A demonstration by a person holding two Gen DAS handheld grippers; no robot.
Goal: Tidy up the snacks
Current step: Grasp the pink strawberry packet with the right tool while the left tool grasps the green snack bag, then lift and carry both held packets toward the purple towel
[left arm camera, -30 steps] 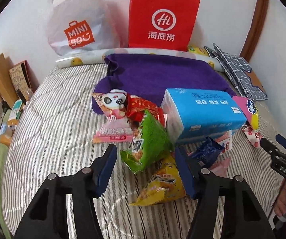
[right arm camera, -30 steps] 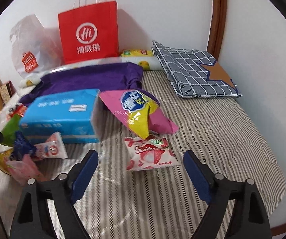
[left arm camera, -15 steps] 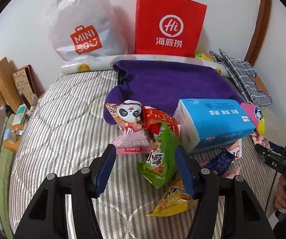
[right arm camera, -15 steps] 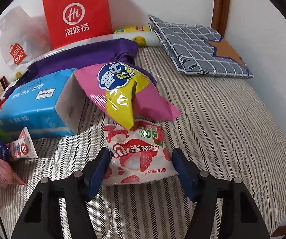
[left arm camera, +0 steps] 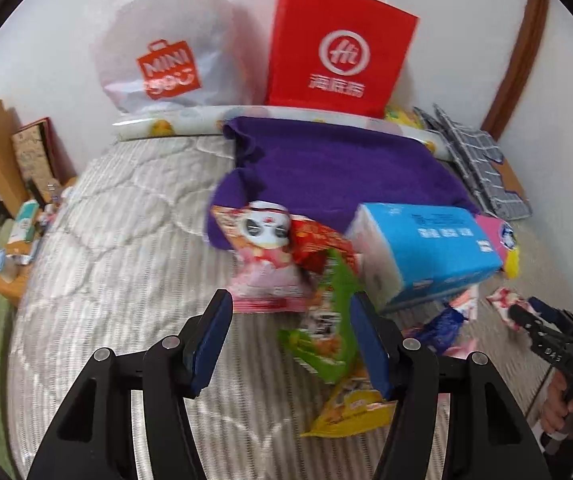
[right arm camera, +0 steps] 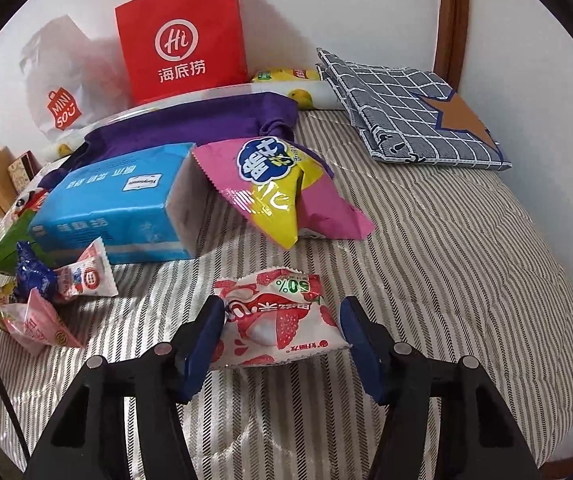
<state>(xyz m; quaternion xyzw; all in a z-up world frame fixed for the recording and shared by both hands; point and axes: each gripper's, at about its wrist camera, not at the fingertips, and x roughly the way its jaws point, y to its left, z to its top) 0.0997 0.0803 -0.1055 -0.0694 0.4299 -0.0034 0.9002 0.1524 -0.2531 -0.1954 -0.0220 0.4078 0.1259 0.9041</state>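
Snack packets lie scattered on a striped bed. My right gripper [right arm camera: 282, 340] is open with its jaws on either side of a white strawberry packet [right arm camera: 278, 316], which lies on the bed. A pink and yellow bag [right arm camera: 278, 188] leans on a blue tissue pack [right arm camera: 114, 208] behind it. My left gripper [left arm camera: 290, 340] is open above the bed, with a pink panda packet [left arm camera: 266, 256] and a green bag [left arm camera: 326, 328] just ahead between its fingers. A yellow bag [left arm camera: 350, 412] lies below the green one.
A red paper bag [left arm camera: 338, 44] and a white plastic bag [left arm camera: 162, 52] stand against the wall. A purple towel [left arm camera: 334, 164] lies behind the snacks, a checked cloth [right arm camera: 410, 108] at the right. Small packets [right arm camera: 62, 280] lie left of the right gripper. Boxes [left arm camera: 2, 152] stand by the bed's left edge.
Both grippers have moved forward. The right gripper has come down around the strawberry packet. The left gripper has shifted left toward the panda packet and green bag.
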